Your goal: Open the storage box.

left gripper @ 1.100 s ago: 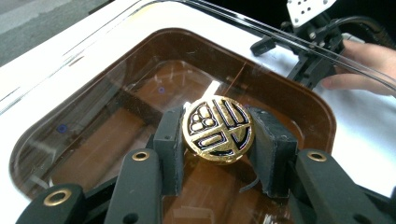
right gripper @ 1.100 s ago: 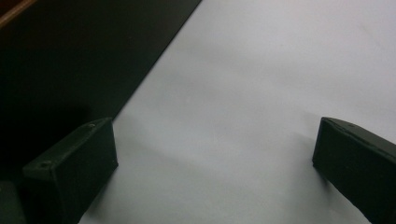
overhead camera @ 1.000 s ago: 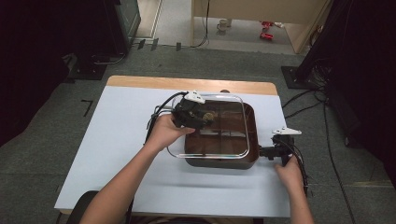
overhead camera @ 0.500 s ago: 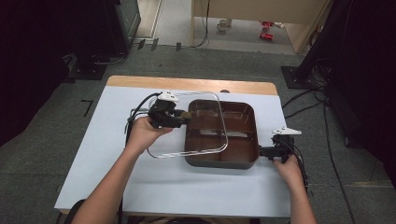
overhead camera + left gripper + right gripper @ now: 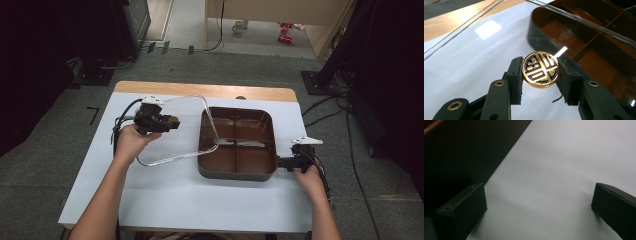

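So the clear lid point(image 5: 172, 131) has been carried well off to the left since a second ago. Back then it was sitting pretty much over the brown divided tray point(image 5: 238, 142), half a second ago it was already sliding off, and now most of it is hanging over the bare white tabletop point(image 5: 200, 200), with just its right edge overlapping the tray's left side. Looks like it's held tilted rather than flat, though how high above the surface can't really be told.

The lid is being held by its round gold knob point(image 5: 540, 69), which is pinched between the black pads of the left tool point(image 5: 539, 75). In the left gripper view both pads are pressed right up against the knob's sides, so that grip seems solid. From above, the same left tool point(image 5: 161, 122) is seen near the lid's left end.

The right tool point(image 5: 290, 161) hasn't budged the whole time. It's parked at the tray's lower right corner, and in the right gripper view its jaws are spread wide with nothing between them, one pad just beside the dark tray wall. Probably it's there to keep the tray from sliding, but actual contact can't be confirmed.

What it means: the tray's four compartments are basically uncovered now and look empty. Setting the lid down on the tabletop to the left is likely all that's left of the uncovering.
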A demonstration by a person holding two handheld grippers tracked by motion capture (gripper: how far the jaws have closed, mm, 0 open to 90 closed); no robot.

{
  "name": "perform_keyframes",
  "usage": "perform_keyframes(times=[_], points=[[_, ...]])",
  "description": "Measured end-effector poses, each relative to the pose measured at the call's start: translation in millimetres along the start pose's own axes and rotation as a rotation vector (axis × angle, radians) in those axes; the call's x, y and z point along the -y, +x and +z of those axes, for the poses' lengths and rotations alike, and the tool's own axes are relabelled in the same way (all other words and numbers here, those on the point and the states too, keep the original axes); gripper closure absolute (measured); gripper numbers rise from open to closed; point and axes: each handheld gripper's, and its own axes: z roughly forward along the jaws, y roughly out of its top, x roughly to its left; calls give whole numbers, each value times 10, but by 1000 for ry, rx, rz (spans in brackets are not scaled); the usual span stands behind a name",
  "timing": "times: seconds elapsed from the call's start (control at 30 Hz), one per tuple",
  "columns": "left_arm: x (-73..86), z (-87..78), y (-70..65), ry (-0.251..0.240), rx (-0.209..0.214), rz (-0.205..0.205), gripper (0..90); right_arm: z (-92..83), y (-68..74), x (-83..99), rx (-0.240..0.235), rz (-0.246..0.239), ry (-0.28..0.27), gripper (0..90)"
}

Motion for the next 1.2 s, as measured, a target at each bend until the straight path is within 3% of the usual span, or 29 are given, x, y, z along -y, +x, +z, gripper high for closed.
perform_keyframes(times=[0.37,0.4,0.57,0.9,1.03,1.2], points=[[209,-198,420,-1,-89,-83,593,0,0,0,0,0,0,0],[255,-224,499,-6,-98,-105,593,1,1,0,0,1,0,0],[335,-250,633,-9,-130,-145,592,0,0,0,0,1,0,0],[562,-95,865,32,-185,-173,592,0,0,0,0,0,0,0],[648,15,955,55,-187,-215,592,0,1,0,0,1,0,0],[678,82,968,69,-212,-194,592,0,1,0,0,1,0,0]])
